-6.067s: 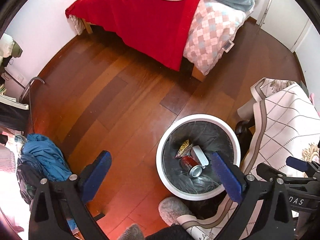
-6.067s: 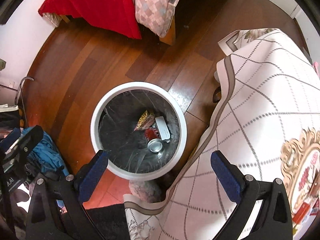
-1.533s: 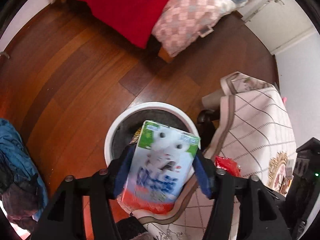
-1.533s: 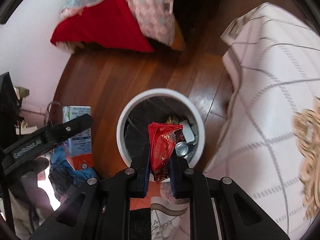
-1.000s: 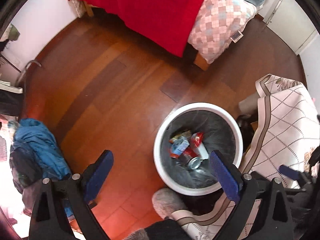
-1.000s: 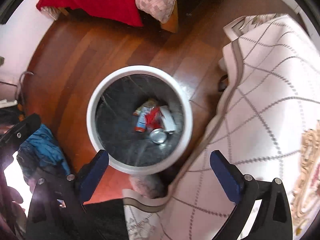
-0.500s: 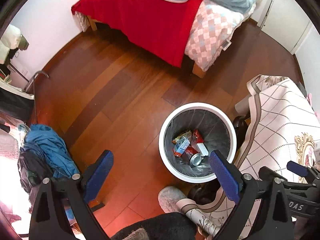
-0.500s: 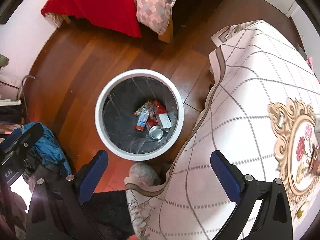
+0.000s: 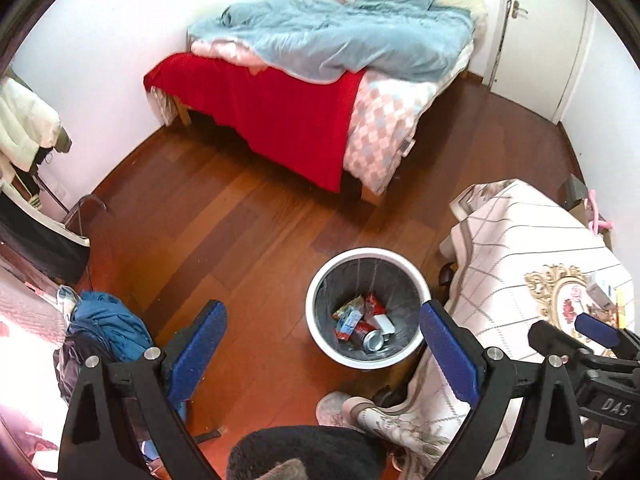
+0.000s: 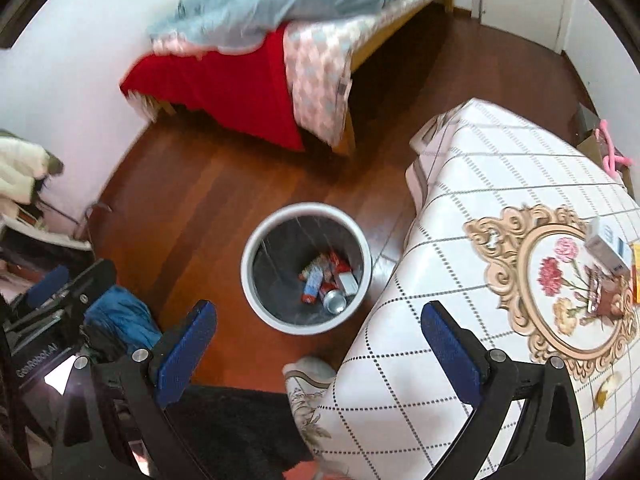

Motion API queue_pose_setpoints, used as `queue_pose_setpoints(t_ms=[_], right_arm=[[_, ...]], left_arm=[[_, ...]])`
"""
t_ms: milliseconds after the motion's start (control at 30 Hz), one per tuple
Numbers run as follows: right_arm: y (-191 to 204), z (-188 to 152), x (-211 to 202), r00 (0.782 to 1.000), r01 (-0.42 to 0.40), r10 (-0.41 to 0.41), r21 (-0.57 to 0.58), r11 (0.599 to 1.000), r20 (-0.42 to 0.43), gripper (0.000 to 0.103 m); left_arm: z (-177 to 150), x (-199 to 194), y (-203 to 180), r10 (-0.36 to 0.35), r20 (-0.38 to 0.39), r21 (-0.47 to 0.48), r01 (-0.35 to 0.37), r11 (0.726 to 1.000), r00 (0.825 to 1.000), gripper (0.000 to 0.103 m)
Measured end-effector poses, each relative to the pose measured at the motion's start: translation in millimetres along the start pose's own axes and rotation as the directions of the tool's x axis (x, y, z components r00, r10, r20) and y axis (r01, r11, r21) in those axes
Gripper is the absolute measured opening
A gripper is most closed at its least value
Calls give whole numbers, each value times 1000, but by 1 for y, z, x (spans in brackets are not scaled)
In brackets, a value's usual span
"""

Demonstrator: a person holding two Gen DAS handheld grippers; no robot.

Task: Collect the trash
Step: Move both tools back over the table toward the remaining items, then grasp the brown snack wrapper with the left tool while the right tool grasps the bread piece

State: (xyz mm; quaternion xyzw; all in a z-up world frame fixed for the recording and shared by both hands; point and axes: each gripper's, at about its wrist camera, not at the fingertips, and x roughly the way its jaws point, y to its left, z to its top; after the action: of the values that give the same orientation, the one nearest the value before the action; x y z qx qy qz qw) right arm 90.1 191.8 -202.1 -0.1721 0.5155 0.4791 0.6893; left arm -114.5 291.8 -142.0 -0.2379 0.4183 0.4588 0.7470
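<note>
A white round bin [image 9: 366,251] with a dark liner stands on the wooden floor beside the table. In it lie a blue and white carton [image 9: 347,322], a red wrapper [image 9: 374,305], a drinks can [image 9: 372,340] and a small white box [image 9: 385,322]. My left gripper [image 9: 321,306] is open and empty, high above the bin. My right gripper [image 10: 318,307] is also open and empty, above the bin [image 10: 256,236] and the table's edge. The same carton [image 10: 313,286] and can [image 10: 334,301] show in the right wrist view.
The table under a chequered cloth [image 10: 460,200] carries a white box [image 10: 604,246] and small items at its right. A bed [image 9: 300,100] fills the far side. Blue clothes [image 9: 108,324] are heaped at left. The person's slipper [image 9: 336,404] is just in front of the bin.
Both grippers let go of their loads, the carton and the red wrapper, which now lie in the bin. Both have since risen and drawn back, so the bin looks smaller.
</note>
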Motion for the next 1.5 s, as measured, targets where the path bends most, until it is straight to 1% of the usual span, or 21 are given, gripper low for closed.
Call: queue_pose_setpoints(t_ms=[100,200,267,333,367,433,533,600,667,700,767,800,900,967,1000,1033,1067,1200,1333,1467,1500], right_arm=[[-24,-13,-34,998,-35,33,55,998,46,103],[-55,-28,-57,997,-31,23,109,994,72,103],[-88,-44,-71,997,-7,-5,163,987,78,103],[-125,-60,-78,996,36,-52,227,973,67,103],[-154,-72,-79,995,65,-82,282,957,50,103],[-195,-89,-78,993,103,-119,356,929,25,103],[-272,-123,-79,980,186,-200,474,860,-21,102],[-311,-139,-76,972,220,-229,529,819,-50,96],[-346,-151,-71,962,263,-260,565,782,-87,77],[-361,-155,-67,956,281,-275,577,767,-101,73],[-383,-161,-59,953,289,-282,596,749,-109,70],[-391,-162,-56,953,290,-282,602,744,-110,69],[-404,-161,-43,957,277,-273,604,747,-101,57],[-405,-159,-34,958,276,-270,587,761,-100,38],[-404,-157,-33,952,290,-289,575,765,-95,35],[-402,-155,-31,951,292,-296,557,777,-85,29],[-400,-153,-29,947,307,-311,536,786,-85,9],[-404,-144,-35,946,298,-321,527,796,-50,6],[-426,-133,-52,941,285,-338,570,771,-15,6],[-448,-124,-55,936,297,-352,591,750,-25,6],[-452,-123,-55,935,299,-353,594,747,-26,6]], left_arm=[[-6,-20,-20,-34,43,22,33,999,999,98],[-14,-28,-51,-60,62,50,57,997,996,98],[-23,-21,-78,-84,46,87,80,993,995,98],[-34,-8,-108,-97,7,132,95,987,995,98],[-41,-2,-123,-106,-10,149,107,983,994,98],[-53,12,-152,-130,-51,184,137,973,990,98],[-74,33,-201,-140,-118,251,165,954,983,98],[-86,44,-234,-148,-158,294,190,937,976,98],[-96,54,-265,-158,-191,341,217,915,969,98],[-98,58,-279,-160,-204,362,226,904,966,98],[-106,62,-307,-166,-224,396,246,885,960,98],[-107,64,-316,-165,-234,406,251,879,958,98],[-110,69,-344,-178,-255,438,278,855,950,98],[-109,70,-360,-182,-255,469,286,835,950,98],[-111,72,-366,-186,-257,481,292,826,948,98],[-110,72,-372,-187,-258,491,295,820,948,98],[-109,73,-380,-193,-261,498,303,812,946,98],[-104,74,-411,-218,-256,544,326,773,942,98],[-102,77,-447,-230,-254,609,341,716,939,98],[-104,83,-480,-245,-261,661,358,659,934,97],[-105,84,-487,-251,-255,680,357,640,934,97]])
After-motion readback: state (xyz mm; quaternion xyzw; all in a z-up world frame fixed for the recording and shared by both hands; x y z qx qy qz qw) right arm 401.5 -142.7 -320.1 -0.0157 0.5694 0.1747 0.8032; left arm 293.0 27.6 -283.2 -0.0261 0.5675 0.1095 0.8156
